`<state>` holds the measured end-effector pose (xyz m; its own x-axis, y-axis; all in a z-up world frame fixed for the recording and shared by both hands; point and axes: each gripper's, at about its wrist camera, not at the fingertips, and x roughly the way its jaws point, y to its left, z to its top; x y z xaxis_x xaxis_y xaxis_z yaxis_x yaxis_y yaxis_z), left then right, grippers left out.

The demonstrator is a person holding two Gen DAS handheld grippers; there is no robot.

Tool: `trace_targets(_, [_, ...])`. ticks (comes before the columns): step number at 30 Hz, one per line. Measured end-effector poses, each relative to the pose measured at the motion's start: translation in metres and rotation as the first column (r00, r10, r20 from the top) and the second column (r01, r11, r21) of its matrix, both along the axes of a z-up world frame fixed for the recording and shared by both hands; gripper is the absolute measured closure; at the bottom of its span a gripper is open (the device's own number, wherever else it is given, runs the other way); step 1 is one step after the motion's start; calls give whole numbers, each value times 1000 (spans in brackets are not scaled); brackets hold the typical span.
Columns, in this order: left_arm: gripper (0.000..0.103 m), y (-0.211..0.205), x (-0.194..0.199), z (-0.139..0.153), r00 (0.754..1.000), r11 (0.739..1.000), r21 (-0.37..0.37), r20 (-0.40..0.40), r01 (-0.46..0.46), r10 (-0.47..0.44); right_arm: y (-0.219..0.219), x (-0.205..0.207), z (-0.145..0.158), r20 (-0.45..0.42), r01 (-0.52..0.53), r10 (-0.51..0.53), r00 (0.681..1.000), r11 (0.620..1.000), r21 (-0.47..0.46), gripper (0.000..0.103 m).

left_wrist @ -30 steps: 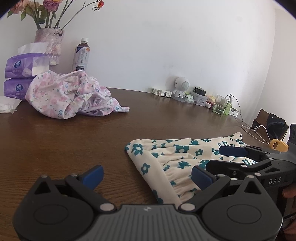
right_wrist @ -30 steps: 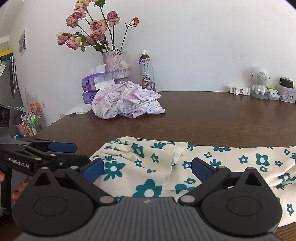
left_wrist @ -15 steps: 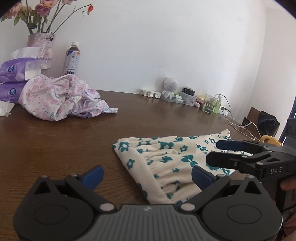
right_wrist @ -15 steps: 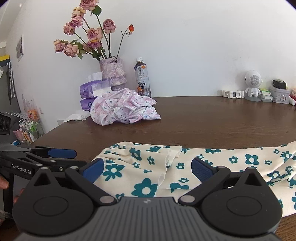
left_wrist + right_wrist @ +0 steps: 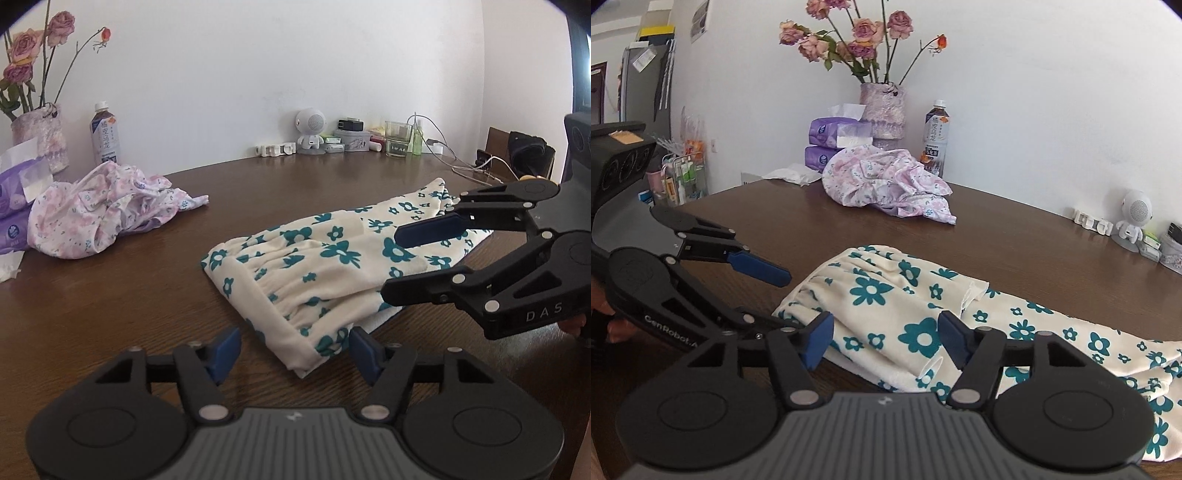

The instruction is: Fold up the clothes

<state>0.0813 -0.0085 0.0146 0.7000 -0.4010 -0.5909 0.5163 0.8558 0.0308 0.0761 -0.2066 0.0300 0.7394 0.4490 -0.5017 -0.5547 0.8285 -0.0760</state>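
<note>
**Jaws closing on the waistband end of the floral trousers**

Fingers of our left gripper stand apart and are closing, the waistband corner of the cream trousers lying between the blue pads, which do not yet press it. Our right gripper does the same over the folded edge nearer us: jaws closing, cloth between them, no pinch yet. We judge both ends are being taken together so the garment can be lifted and folded evenly.

The trousers are soft, slightly fuzzy cotton with teal flowers, gathered at an elastic waist, lying flat at twelve o'clock from both grippers on the glossy brown wooden table. At ten o'clock in the left view a crumpled pink floral garment waits, thinner and smoother, beside purple tissue packs, a bottle and a vase.
</note>
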Motion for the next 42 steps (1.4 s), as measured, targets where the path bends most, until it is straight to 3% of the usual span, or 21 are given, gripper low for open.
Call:
trace_targets(3, [49, -1, -4, -1, 1000, 998, 56, 7, 12, -12, 3, -3, 0, 5, -34, 34, 999, 999, -26, 51])
trace_targets(7, [71, -3, -4, 0, 1000, 997, 72, 13, 23, -24, 12, -4, -5, 4, -72, 73, 997, 994, -85, 59])
trace_targets(12, [83, -11, -4, 1, 999, 994, 106, 44, 13, -18, 20, 4, -12, -14, -54, 52, 999, 988, -143, 73])
trace_targets(18, [87, -12, -1, -2, 999, 995, 98, 42, 3, -7, 8, 13, -16, -68, -25, 18, 998, 994, -108, 88])
trace_targets(27, [87, -11, 0, -4, 999, 996, 87, 33, -3, 0, -3, 20, -22, -107, -25, 20, 994, 999, -48, 90])
trace_targets(30, [75, -9, -4, 1, 999, 998, 52, 41, -17, 15, -4, 19, -22, -105, -16, 12, 994, 999, -33, 88])
trace_targets(32, [53, -4, -11, 8, 998, 1000, -6, 56, -20, 21, -8, 16, -18, -112, 2, 0, 994, 1000, 10, 77])
trace_targets(33, [34, 0, -14, 12, 998, 999, -49, 65, -23, 26, -12, 14, -15, -110, 16, -11, 994, 999, 41, 56])
trace_targets(34, [21, 3, -16, 15, 997, 996, -89, 75, -30, 37, -16, 10, -11, -98, 32, -24, 995, 997, 73, 42])
trace_targets(39, [12, 9, -19, 23, 993, 975, -214, 91, -51, 72, -33, 1, 2, -48, 109, -102, 994, 977, 185, 20])
trace_targets(42, [11, 12, -14, 21, 996, 962, -269, 54, -55, 72, -40, 4, -2, -67, 147, -137, 988, 968, 203, 16])
